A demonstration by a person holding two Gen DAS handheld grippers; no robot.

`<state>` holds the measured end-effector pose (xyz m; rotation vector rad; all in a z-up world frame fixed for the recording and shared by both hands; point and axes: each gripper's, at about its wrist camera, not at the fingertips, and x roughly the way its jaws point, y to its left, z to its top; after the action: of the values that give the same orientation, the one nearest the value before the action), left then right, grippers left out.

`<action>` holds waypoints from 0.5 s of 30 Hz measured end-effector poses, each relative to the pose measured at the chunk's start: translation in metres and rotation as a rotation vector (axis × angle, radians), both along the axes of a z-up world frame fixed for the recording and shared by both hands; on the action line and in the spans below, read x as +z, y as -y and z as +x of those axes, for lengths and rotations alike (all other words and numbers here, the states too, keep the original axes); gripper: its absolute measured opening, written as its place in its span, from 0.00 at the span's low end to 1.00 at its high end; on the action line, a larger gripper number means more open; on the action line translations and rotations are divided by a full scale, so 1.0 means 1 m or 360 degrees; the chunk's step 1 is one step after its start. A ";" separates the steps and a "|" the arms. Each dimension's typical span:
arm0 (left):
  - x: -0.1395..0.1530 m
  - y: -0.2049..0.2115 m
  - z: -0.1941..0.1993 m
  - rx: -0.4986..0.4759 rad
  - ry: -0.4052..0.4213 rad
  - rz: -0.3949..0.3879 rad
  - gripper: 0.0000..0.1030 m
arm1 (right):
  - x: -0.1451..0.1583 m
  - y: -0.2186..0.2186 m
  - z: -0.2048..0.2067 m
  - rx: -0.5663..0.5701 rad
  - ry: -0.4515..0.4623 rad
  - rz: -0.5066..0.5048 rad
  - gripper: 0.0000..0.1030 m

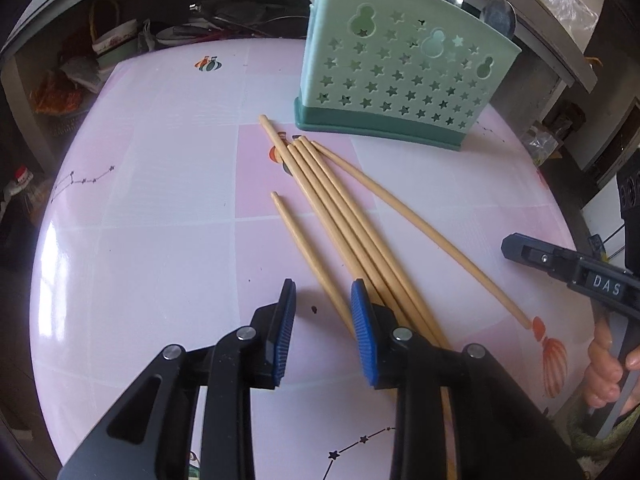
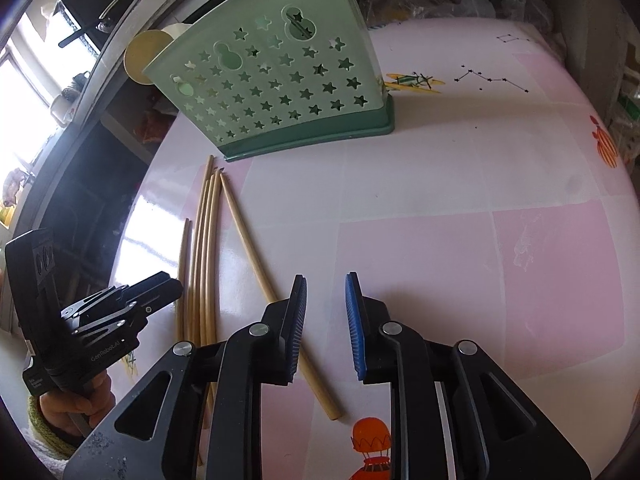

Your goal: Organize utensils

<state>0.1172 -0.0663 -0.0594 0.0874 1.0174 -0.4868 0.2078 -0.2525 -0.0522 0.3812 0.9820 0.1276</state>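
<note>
**Chopsticks loose on the table, both grippers released**

Six wooden chopsticks (image 1: 340,216) are seen lying flat on the pink table (image 1: 160,240), in front of the green holder (image 1: 400,76). Four are bunched side by side, their tips pointing toward the holder's dark base; one shorter-looking stick (image 1: 308,256) lies just to their left, and one (image 1: 420,224) is splayed off to the right, its thick end resting near a printed orange figure.

The holder is stood upright near the table's far edge, its wall pierced with star and gourd cut-outs. Two metal spoon bowls (image 1: 498,14) are visible above its rim.

The left gripper (image 1: 323,320) is held low over the thick ends of the bunch. Its jaws are parted, and nothing is pinched between the blue pads (image 1: 362,336); the right pad is placed over the sticks, with bare table in the gap.

The right gripper (image 2: 326,320) is held over the table beside the splayed stick, which passes under its left finger. Its jaws are likewise parted and nothing is gripped. A hand (image 1: 604,372) is seen on its handle in the left view.
</note>
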 end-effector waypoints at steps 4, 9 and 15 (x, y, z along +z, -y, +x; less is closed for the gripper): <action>0.000 -0.005 0.001 0.0016 0.0053 0.0094 0.26 | 0.007 0.017 -0.013 0.0019 0.0009 -0.0003 0.20; 0.001 -0.025 0.018 0.0089 -0.0005 0.0070 0.26 | 0.012 0.016 -0.010 0.0056 0.0036 -0.0019 0.20; 0.000 -0.027 0.042 0.0121 -0.0034 0.0104 0.26 | 0.020 0.005 0.002 0.0136 0.0075 -0.0055 0.20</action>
<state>0.1593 -0.0397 -0.0591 0.1013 1.0539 -0.3859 0.2094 -0.2571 -0.0317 0.3034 0.9529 0.1964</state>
